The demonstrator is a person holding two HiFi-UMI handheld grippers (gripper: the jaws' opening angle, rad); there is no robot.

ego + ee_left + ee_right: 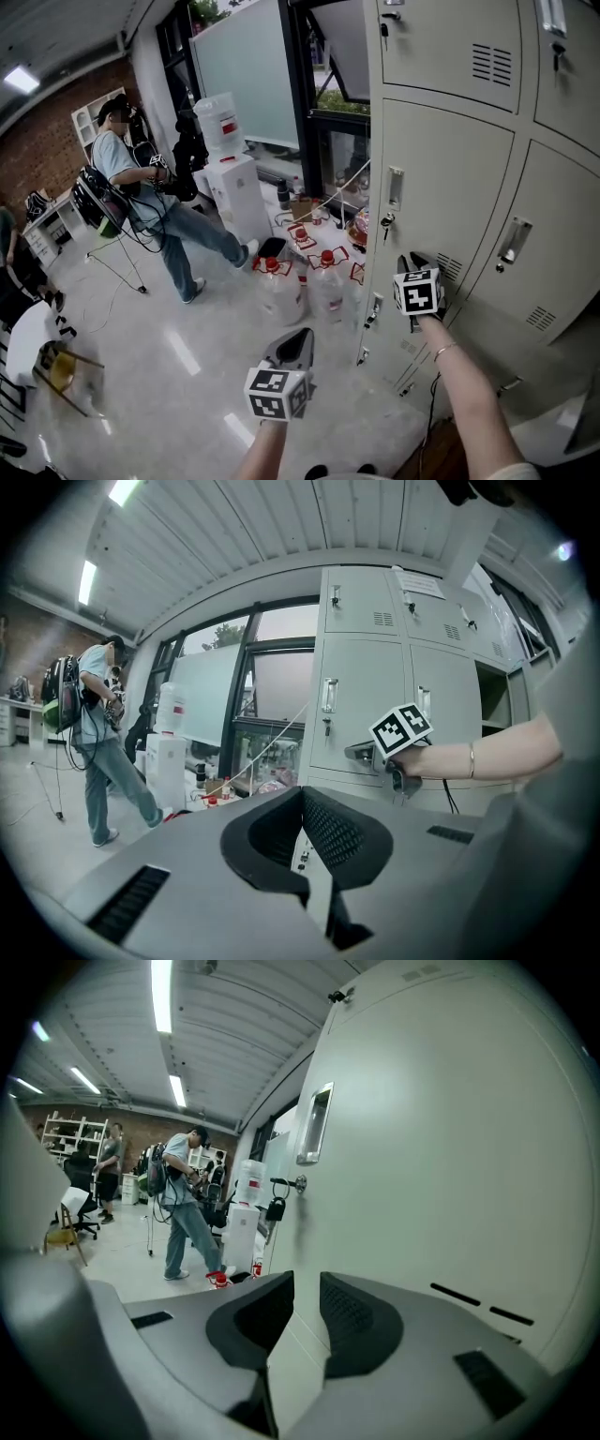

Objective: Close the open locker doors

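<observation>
The grey lockers (pixel 450 169) fill the right side of the head view. The middle door (pixel 450 1166) carries a recessed handle (pixel 395 187) with a key (pixel 385 223) in the lock below it, and looks shut against its frame. My right gripper (pixel 413 262) is raised close to the lower part of this door; its jaws stand open (pixel 302 1290) with only the door's face seen between them. My left gripper (pixel 298 339) hangs lower left, away from the lockers, jaw tips together (pixel 302 794) on nothing. A dark open compartment (pixel 493 700) shows further right in the left gripper view.
Two water jugs (pixel 281 286) with red caps stand on the floor by the lockers' left edge, with cables around them. A water dispenser (pixel 230 178) stands behind. A person (pixel 141 202) with a backpack stands at left. A chair (pixel 61 370) is at lower left.
</observation>
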